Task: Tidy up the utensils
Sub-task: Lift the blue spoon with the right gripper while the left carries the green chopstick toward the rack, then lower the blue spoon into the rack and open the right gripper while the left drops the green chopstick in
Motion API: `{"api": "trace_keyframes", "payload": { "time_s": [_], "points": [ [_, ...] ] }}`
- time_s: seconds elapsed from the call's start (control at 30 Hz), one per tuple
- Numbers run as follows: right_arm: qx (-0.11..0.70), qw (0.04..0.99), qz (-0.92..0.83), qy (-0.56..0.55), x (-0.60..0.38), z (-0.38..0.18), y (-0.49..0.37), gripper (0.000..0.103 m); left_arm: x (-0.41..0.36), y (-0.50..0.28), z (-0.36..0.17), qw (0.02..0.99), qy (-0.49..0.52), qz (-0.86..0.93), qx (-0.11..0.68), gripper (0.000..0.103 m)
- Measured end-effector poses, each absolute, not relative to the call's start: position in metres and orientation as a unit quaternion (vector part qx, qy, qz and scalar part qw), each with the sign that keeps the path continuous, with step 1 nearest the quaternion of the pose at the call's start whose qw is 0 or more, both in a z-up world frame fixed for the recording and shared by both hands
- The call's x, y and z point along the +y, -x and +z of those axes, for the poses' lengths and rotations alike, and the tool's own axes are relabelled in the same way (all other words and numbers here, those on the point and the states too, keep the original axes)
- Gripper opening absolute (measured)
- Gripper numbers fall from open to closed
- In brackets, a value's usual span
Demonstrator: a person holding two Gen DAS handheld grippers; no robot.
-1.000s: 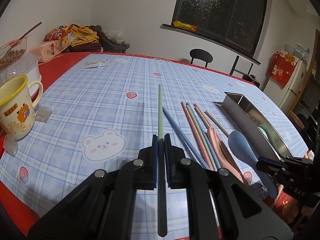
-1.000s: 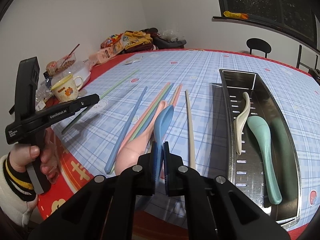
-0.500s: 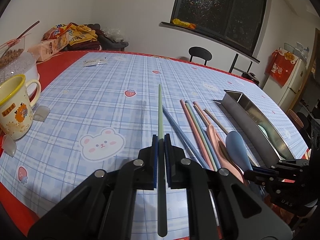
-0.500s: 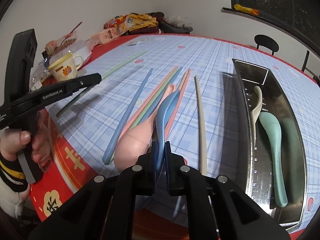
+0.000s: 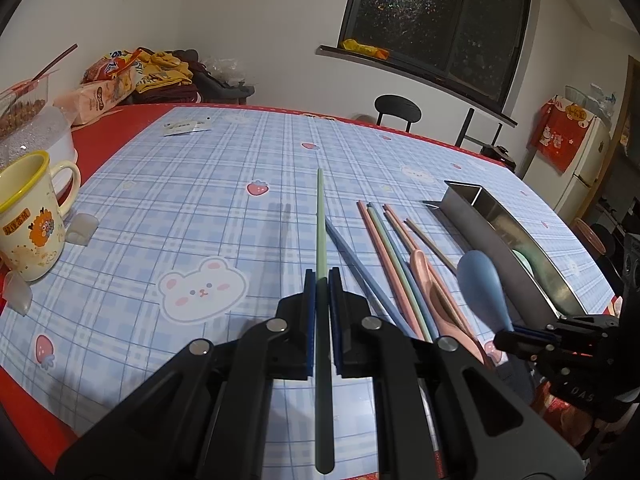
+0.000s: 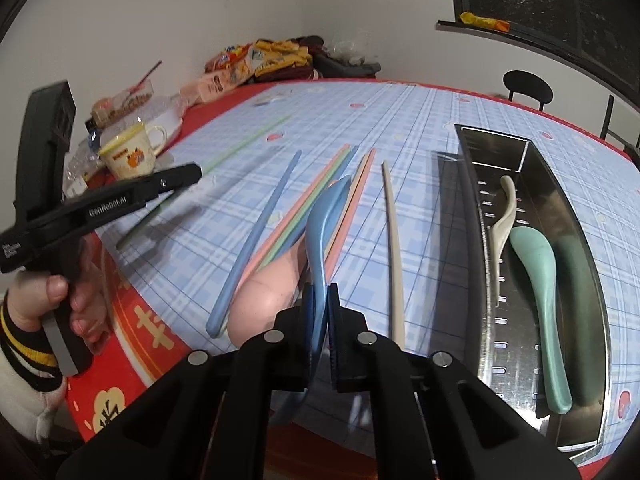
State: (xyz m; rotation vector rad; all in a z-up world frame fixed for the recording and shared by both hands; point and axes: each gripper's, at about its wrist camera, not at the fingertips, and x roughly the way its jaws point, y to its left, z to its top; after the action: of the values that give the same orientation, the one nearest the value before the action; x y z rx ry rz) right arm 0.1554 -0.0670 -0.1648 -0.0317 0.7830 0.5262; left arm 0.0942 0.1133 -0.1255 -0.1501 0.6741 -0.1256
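Note:
My left gripper (image 5: 321, 278) is shut on a green chopstick (image 5: 320, 216) and holds it just above the checked tablecloth. My right gripper (image 6: 320, 294) is shut on a blue spoon (image 6: 322, 224) by its handle, raised over a pink spoon (image 6: 262, 300) and several coloured chopsticks (image 6: 320, 196). The blue spoon (image 5: 480, 280) and the right gripper (image 5: 520, 338) also show in the left wrist view. A steel tray (image 6: 588, 248) to the right holds a teal spoon (image 6: 536, 272) and a cream spoon (image 6: 502, 220).
A yellow-rimmed mug (image 5: 28, 216) stands at the table's left edge beside clear food tubs (image 5: 28, 120). Snack bags (image 5: 120, 76) lie at the far corner. A cream chopstick (image 6: 394, 248) lies between the pile and the tray. A chair (image 5: 398, 108) stands beyond the table.
My right gripper has lifted the blue spoon and tilted it up off the pile. My left gripper has kept hold of the green chopstick and barely moved.

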Motion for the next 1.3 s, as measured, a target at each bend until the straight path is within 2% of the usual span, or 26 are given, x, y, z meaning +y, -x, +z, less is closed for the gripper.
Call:
{"api": "trace_keyframes", "payload": {
  "time_s": [0.33, 0.47, 0.67, 0.9, 1.3],
  "points": [
    [0.341, 0.898, 0.274, -0.032, -0.086, -0.155, -0.149, 0.007, 0.108, -0.092, -0.121, 0.941, 0.052, -0.040, 0.333, 0.010],
    [0.321, 0.895, 0.301, -0.078, -0.110, -0.143, -0.143, 0.007, 0.100, -0.085, -0.106, 0.946, 0.048, -0.040, 0.318, 0.010],
    [0.274, 0.915, 0.287, -0.069, -0.161, -0.122, -0.146, 0.007, 0.064, -0.082, -0.081, 0.952, 0.052, -0.070, 0.293, 0.010],
    [0.277, 0.918, 0.264, -0.104, -0.217, -0.131, -0.172, 0.007, 0.003, -0.094, -0.076, 0.937, 0.100, -0.141, 0.303, 0.010],
    [0.296, 0.907, 0.267, -0.135, -0.225, -0.151, -0.180, 0.007, -0.054, -0.127, -0.095, 0.904, 0.187, -0.173, 0.343, 0.010]
  ]
}}
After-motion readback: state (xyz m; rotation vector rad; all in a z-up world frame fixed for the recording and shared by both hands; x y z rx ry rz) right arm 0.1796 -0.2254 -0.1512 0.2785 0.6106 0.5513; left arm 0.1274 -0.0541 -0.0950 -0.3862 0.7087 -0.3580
